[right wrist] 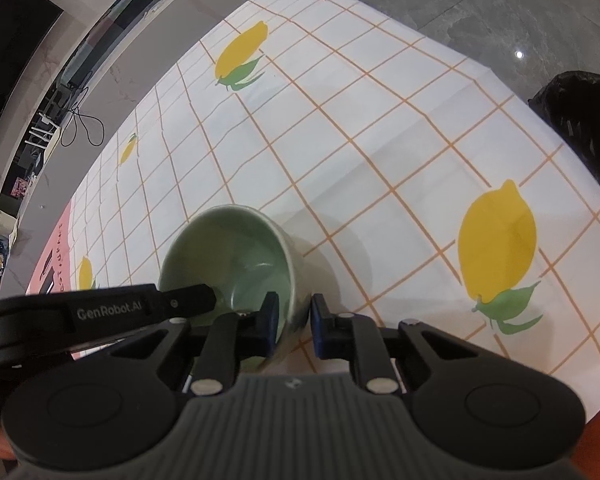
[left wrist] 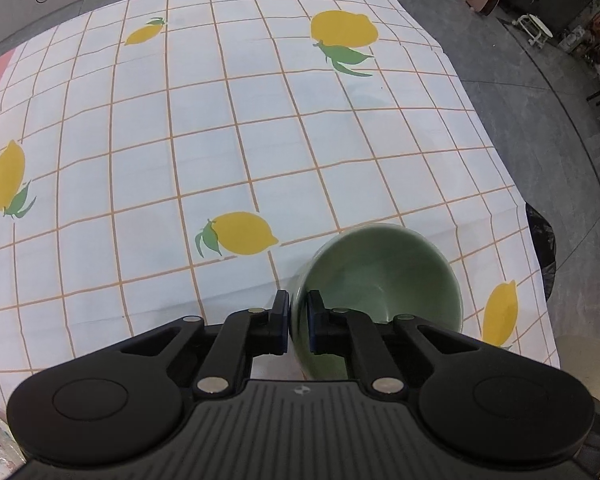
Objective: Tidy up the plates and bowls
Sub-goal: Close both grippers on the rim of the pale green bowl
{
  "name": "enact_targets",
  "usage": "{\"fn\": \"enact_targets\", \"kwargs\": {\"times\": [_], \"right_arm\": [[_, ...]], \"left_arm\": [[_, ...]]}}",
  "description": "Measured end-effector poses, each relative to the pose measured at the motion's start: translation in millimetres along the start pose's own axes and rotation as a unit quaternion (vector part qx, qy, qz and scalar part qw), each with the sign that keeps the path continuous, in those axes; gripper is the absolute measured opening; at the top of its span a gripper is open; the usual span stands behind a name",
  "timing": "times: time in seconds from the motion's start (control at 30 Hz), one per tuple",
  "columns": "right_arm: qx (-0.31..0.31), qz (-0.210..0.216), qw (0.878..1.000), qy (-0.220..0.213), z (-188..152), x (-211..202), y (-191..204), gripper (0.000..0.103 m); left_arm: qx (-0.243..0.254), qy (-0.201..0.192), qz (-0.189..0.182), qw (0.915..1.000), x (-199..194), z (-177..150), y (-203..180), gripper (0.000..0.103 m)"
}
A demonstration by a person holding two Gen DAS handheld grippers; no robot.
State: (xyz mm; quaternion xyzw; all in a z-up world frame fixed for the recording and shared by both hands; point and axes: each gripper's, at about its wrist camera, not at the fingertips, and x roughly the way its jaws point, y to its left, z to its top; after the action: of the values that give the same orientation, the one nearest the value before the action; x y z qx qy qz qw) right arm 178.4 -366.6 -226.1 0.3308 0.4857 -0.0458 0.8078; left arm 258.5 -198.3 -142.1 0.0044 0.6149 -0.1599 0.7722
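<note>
Left tongs (left wrist: 299,322) and right tongs (right wrist: 295,326) each seemingly clamp the green bowl (left wrist: 384,276) rim.

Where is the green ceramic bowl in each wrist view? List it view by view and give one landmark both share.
Left wrist: the green ceramic bowl sits lower right of centre, its near wall between the left tongs.
Right wrist: bowl lower left of centre, its right wall between the right tongs.
Shared landmark: lemon-print checked tablecloth.
</note>
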Motion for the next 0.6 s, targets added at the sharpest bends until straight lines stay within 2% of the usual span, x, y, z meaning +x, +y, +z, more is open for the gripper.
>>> {"fn": "enact_targets", "kwargs": {"times": [0.4,0.6], "right_arm": [[-0.011,-0.014,1.000,-0.011,1.6,4.5,-2.1,0.007],[-0.022,-0.012,0.999,-0.031,3.8,-14.2,4.1,0.007]], "left_arm": [[0.013,-0.017,0.025,0.9994,-13.5,-8.8,-15.3,0.006],[-0.009,-0.039,0.006,0.9992,-35.1,-14.1,-14.1,0.006]]}}
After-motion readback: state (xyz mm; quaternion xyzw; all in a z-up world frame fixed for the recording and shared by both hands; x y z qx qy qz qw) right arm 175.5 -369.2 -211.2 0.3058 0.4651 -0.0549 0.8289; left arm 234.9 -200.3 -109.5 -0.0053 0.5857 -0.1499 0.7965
